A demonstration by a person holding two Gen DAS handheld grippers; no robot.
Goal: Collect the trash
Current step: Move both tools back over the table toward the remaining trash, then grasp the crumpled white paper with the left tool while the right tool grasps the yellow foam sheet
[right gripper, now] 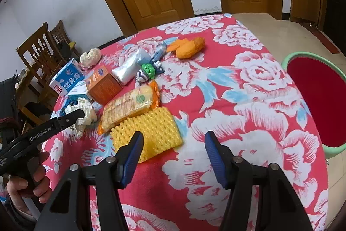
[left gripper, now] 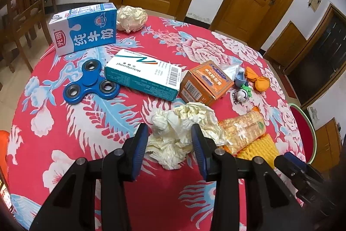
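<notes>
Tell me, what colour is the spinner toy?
Blue, with dark rings: the spinner toy shows best in the left wrist view.

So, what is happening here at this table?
A person is collecting trash with a gripper in each hand. The left gripper has its open jaws around a crumpled tissue, not yet pinching it. The right gripper is open over the tablecloth, beside a yellow foam net. Boxes and toys lie untouched.

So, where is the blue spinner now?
In the left wrist view, the blue spinner lies on the table's left side, between the milk carton and the white-green box.
</notes>
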